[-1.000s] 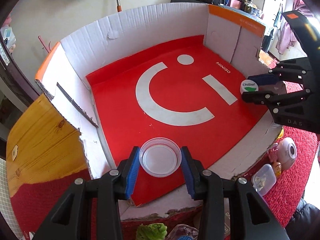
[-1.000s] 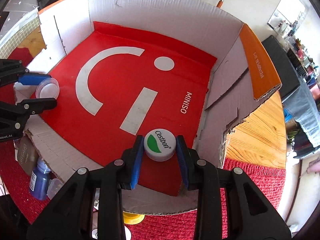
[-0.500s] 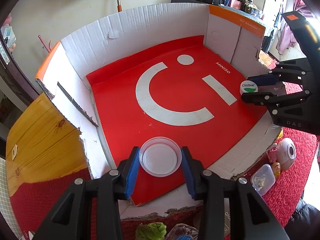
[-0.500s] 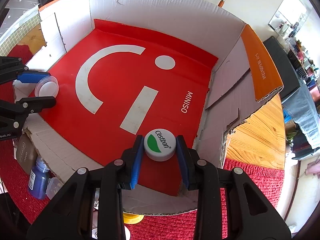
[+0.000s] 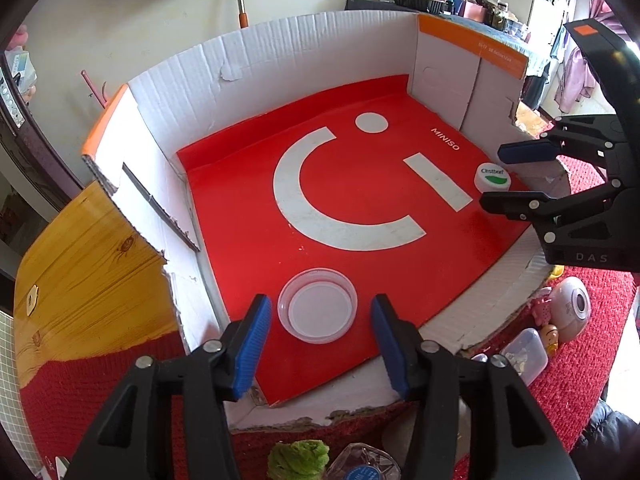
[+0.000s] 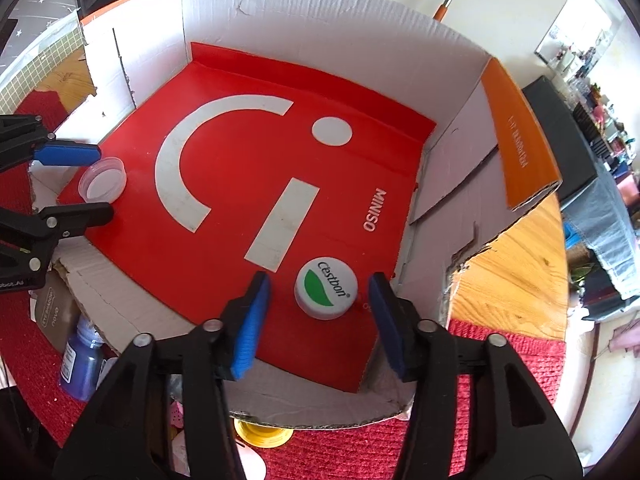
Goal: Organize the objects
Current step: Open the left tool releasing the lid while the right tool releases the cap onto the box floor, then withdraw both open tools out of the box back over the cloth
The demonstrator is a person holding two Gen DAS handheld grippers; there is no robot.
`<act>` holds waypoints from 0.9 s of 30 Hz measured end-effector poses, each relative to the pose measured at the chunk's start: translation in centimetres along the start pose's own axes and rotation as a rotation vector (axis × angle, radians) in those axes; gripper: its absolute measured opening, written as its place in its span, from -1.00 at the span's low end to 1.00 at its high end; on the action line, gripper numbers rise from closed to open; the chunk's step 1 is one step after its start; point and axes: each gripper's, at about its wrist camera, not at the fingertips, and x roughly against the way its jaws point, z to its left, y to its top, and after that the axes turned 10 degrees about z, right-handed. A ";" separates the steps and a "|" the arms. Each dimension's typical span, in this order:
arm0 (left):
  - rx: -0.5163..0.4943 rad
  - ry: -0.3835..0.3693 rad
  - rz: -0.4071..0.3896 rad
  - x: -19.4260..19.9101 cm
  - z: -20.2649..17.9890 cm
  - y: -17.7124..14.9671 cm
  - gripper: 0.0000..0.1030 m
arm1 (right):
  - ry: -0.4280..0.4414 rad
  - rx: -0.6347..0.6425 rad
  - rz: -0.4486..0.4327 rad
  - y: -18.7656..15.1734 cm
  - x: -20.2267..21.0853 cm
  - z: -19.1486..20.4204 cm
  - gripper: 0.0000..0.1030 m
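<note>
Release step, both sides. Left hand-held gripper (image 5: 318,334): jaws have just been opening and stand apart, the shallow clear round plastic lid (image 5: 317,305) between them, untouched, flat on the red liner at 6 o'clock in the white corrugated cardboard box (image 5: 280,52). Right hand-held gripper (image 6: 320,320): the same, jaws just opened, clear of the white bottle cap with green leaf mark (image 6: 325,289), lying near the 4 o'clock wall in the left view. Best lift each straight back along its fingers; a sideways drift would likely nudge these light pieces. Cap opaque, print up; lid see-through, rim up.
</note>
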 end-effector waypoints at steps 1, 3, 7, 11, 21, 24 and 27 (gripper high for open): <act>0.003 -0.001 -0.008 0.2 0.0 -0.1 0.12 | 0.004 -0.002 -0.005 0.0 0.1 0.0 0.00; 0.010 -0.005 -0.023 0.5 0.0 -0.2 0.14 | 0.012 -0.008 -0.013 -0.1 0.3 -0.1 0.04; 0.024 -0.018 -0.063 1.5 -0.2 -0.7 0.18 | -0.001 0.002 -0.039 -0.4 0.9 0.1 0.22; 0.044 -0.010 -0.120 3.0 -0.6 -1.1 0.35 | -0.010 0.005 -0.070 -0.6 2.2 1.0 0.25; 0.103 0.147 -0.345 8.5 -1.7 -4.2 0.58 | -0.119 -0.034 -0.278 -1.6 6.8 2.6 0.58; 0.128 0.148 -0.404 10.1 -2.0 -5.5 0.64 | -0.146 -0.059 -0.349 -2.6 8.4 2.9 0.59; 0.155 0.138 -0.451 11.4 -2.3 -6.8 0.66 | -0.119 -0.111 -0.405 -4.0 10.1 2.6 0.65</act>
